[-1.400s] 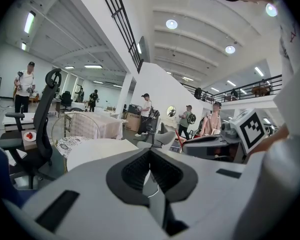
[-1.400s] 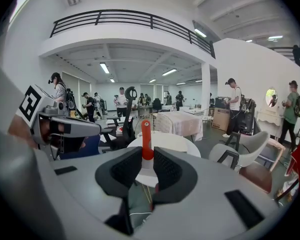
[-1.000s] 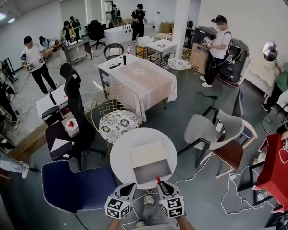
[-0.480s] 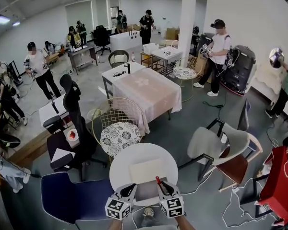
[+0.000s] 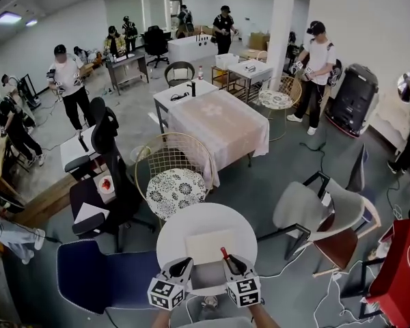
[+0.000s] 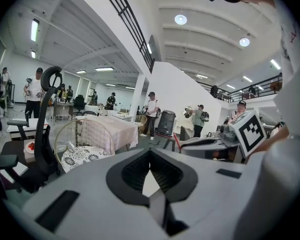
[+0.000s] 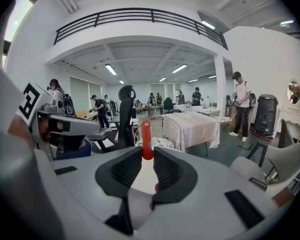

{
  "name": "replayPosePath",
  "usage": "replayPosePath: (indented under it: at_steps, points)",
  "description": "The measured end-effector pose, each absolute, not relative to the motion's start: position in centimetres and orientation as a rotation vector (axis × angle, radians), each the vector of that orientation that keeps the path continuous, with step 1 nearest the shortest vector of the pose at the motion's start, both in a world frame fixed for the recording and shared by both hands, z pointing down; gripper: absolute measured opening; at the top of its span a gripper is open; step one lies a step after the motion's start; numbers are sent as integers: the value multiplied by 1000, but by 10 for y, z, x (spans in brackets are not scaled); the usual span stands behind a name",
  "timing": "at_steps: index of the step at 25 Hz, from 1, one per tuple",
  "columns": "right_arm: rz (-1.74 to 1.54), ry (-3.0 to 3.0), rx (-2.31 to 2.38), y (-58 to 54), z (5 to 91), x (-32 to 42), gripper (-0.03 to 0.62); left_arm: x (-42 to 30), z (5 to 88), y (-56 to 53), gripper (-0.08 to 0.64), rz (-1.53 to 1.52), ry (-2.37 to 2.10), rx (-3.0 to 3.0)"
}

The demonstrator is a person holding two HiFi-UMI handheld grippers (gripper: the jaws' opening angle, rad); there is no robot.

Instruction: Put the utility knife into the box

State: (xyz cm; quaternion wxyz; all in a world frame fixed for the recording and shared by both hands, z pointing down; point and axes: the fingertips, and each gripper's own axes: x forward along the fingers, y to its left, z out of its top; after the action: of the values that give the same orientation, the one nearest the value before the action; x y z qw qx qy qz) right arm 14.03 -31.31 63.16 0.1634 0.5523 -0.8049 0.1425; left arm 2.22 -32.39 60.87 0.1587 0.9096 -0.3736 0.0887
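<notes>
A red utility knife [image 5: 225,253] [image 7: 147,140] stands upright between the pads of my right gripper [image 5: 233,261] [image 7: 147,156], which is shut on it. The open cardboard box [image 5: 208,260] lies on a round white table [image 5: 171,236], just ahead of both grippers. My left gripper [image 5: 184,264] [image 6: 150,156] hangs beside the right one over the table's near edge, jaws shut with nothing in them. From the left gripper view the right gripper [image 6: 225,143] shows at the right. The knife's lower part is hidden by the jaws.
A blue chair [image 5: 102,279] stands left of the table and a wire chair with a patterned cushion [image 5: 175,185] behind it. Grey and brown chairs [image 5: 318,214] are at the right, a black office chair [image 5: 106,176] at the left. People stand farther off.
The head view has tilted and drifted a little. Both grippers stay side by side at the table's near edge, and the knife stays in the right one.
</notes>
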Motion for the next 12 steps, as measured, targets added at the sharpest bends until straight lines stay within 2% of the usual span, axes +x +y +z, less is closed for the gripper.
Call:
replayPosePath:
  at_steps: [12]
  points:
    - [541,-2264,1448,-312,681,129,80,13,650,-327,12,294,-1091,2468]
